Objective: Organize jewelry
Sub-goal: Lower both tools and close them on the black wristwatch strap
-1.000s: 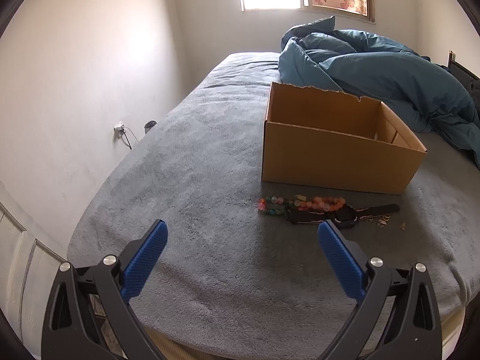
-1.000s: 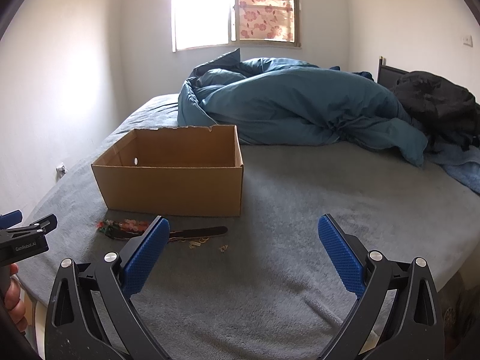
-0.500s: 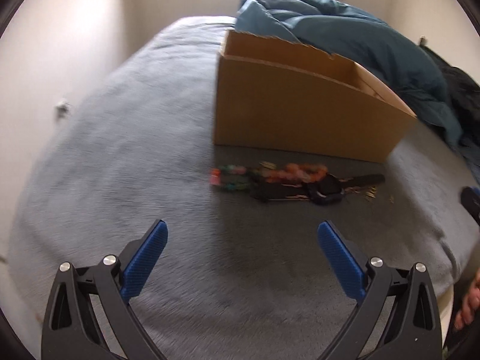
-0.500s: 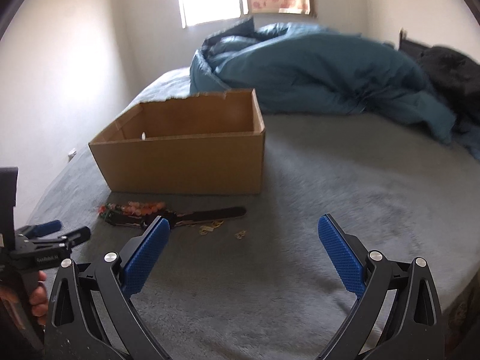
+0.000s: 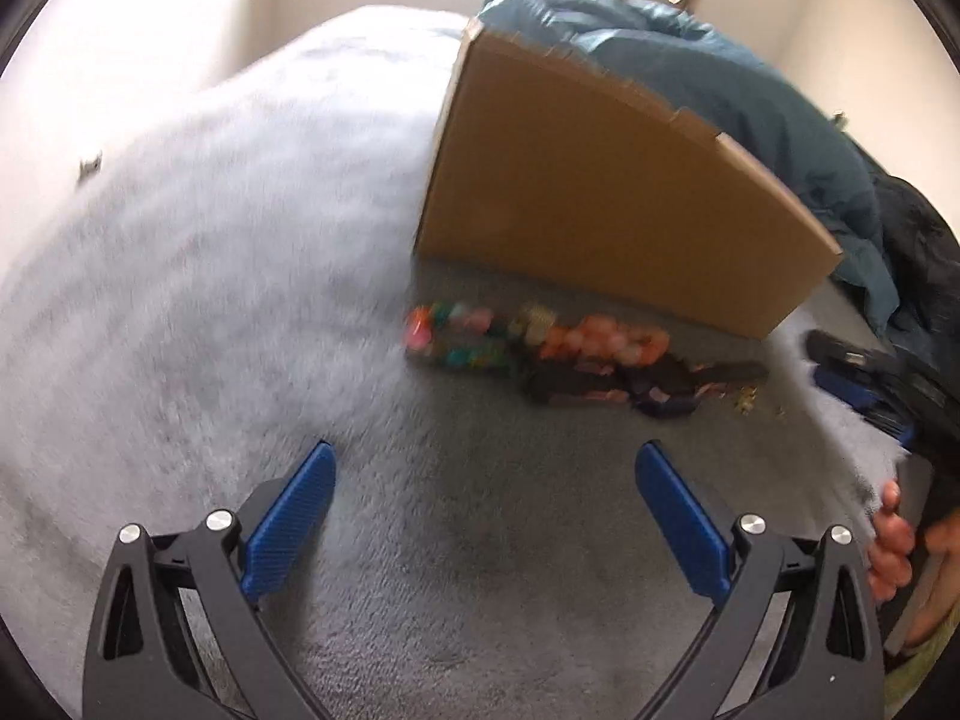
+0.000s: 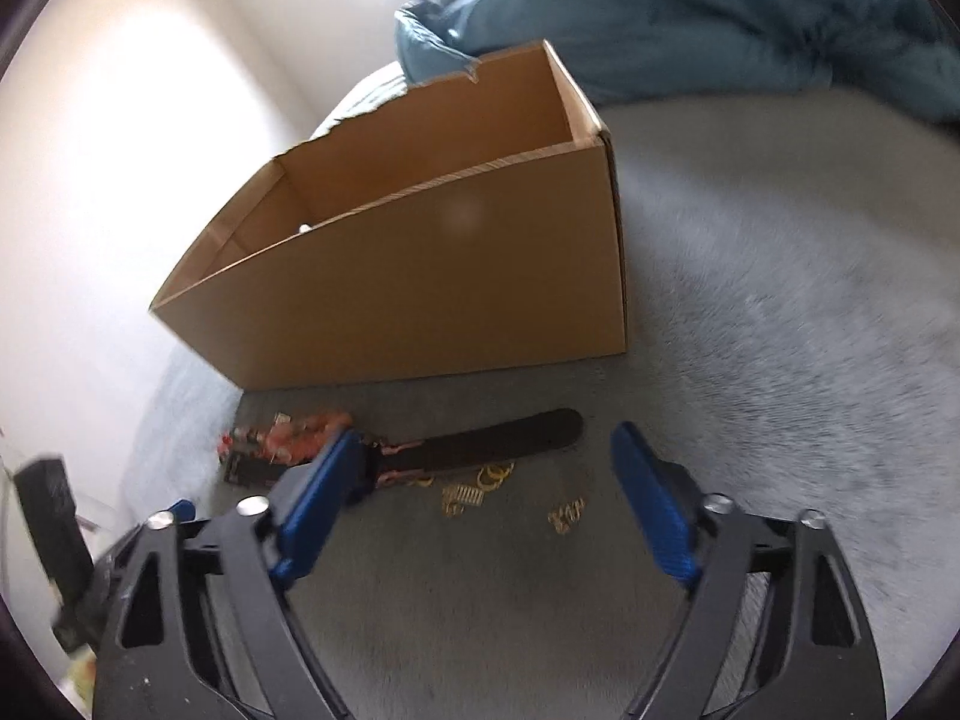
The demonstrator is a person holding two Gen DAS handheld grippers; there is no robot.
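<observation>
Right gripper (image 6: 483, 471) was held open, empty, just short of the black watch strap (image 6: 510, 441) ahead; being light and limp, it was judged best pinched across its flat middle.

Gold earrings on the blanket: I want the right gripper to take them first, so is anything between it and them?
Nothing visible: the right gripper is open, with the gold earrings on bare blanket just ahead.
</observation>
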